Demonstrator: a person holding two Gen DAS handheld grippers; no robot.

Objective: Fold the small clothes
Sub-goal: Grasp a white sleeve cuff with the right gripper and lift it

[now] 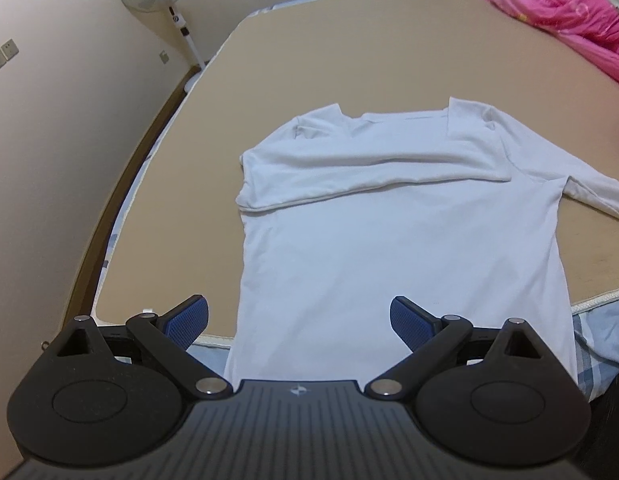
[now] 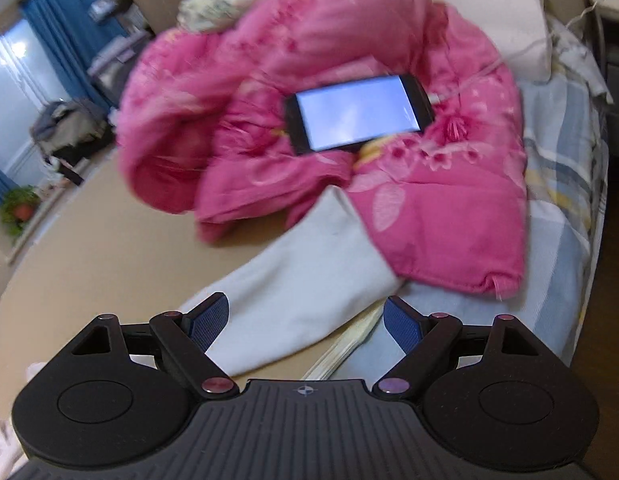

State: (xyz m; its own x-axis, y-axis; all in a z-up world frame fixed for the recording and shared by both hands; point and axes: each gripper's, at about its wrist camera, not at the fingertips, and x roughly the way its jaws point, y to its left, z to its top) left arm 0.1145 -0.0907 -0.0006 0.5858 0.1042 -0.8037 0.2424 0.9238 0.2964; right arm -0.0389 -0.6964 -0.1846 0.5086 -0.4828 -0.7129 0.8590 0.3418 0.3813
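Both grippers sit nearest the lenses, spread wide with nothing between the blue pads: the left gripper (image 1: pixel 299 316) hangs over the near hem of the shirt (image 1: pixel 409 216), and the right gripper (image 2: pixel 305 316) hovers over the loose sleeve (image 2: pixel 309 280). That white long-sleeved shirt lies flat on the tan mat (image 1: pixel 309 60) in the middle of the bed, collar far, hem at the near edge. One sleeve is already laid across the chest; the other trails off to the right, its far end tucked under the pink quilt (image 2: pixel 429 208). So the fold looks about a third done, I'd say, and the step in hand is that second sleeve. Next the right gripper would need to drop, pinch the sleeve, draw it free of the quilt and lay it across the body. No containers here; only a lit phone (image 2: pixel 359 112) nests in the quilt's folds.
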